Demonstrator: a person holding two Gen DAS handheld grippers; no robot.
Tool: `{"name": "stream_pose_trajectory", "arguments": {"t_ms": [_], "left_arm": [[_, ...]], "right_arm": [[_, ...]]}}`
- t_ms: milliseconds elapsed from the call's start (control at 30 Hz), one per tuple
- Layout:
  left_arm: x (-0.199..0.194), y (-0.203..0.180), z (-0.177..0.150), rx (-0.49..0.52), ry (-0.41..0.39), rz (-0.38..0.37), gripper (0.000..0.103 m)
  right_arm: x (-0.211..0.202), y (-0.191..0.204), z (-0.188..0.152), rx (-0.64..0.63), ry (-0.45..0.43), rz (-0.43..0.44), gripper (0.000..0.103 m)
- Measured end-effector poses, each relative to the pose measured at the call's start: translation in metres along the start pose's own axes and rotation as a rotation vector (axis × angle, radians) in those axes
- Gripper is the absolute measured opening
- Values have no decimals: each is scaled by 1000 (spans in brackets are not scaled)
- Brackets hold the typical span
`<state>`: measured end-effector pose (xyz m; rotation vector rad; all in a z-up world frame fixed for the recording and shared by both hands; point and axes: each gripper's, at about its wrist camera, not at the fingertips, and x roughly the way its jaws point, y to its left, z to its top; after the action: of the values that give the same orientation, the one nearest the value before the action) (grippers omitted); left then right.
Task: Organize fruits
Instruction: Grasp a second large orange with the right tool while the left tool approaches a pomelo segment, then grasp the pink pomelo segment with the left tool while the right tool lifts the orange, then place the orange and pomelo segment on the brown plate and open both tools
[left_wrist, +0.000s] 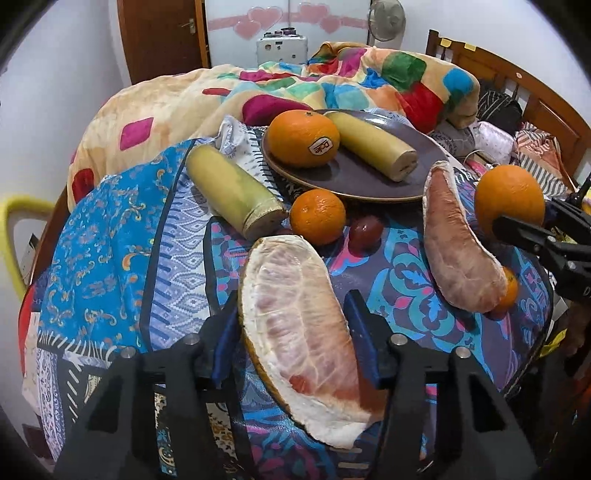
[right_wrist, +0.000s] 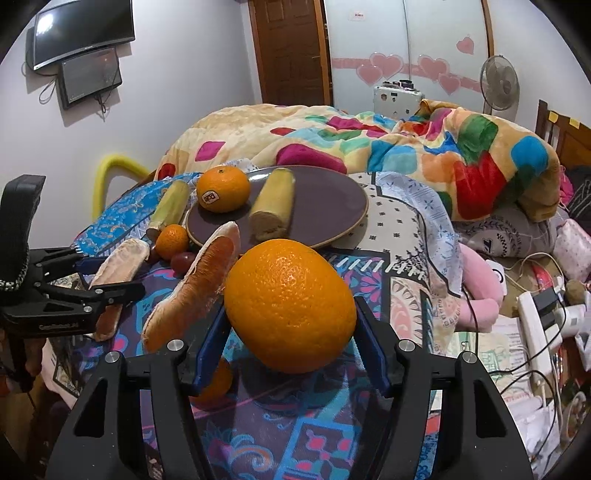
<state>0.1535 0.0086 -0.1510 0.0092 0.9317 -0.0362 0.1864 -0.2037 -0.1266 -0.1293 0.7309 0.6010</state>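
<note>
We see our left gripper (left_wrist: 295, 332) closed on a peeled pomelo wedge (left_wrist: 299, 332), pale pink flesh edged with white pith, low over the patterned cloth (left_wrist: 110, 236). Our right gripper (right_wrist: 290, 332) clamps a large, pebbly-skinned orange (right_wrist: 290, 304). Beyond them, a brown plate (right_wrist: 325, 206) holds a stickered orange (right_wrist: 222, 189) and a banana piece (right_wrist: 273, 206).
</note>
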Motion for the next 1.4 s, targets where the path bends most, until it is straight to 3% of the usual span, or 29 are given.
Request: {"name": "stream_pose_trajectory", "arguments": {"t_ms": [433,800,1167,1400], "left_arm": [[-21,14,17,-24,-72,-41,50],[-42,6,60,-10,-180,-58,50],[-19,-11,100,6,-199,-79,50],[4,-17,127,17,-181,-86,50]], "right_arm": [[-18,-6,16,7,-57,-26,61],[-16,-14,41,7,-104,-51,61],[6,-18,73,-1,-134,-60,61],[34,-23,88,-4,-108,-58,61]]}}
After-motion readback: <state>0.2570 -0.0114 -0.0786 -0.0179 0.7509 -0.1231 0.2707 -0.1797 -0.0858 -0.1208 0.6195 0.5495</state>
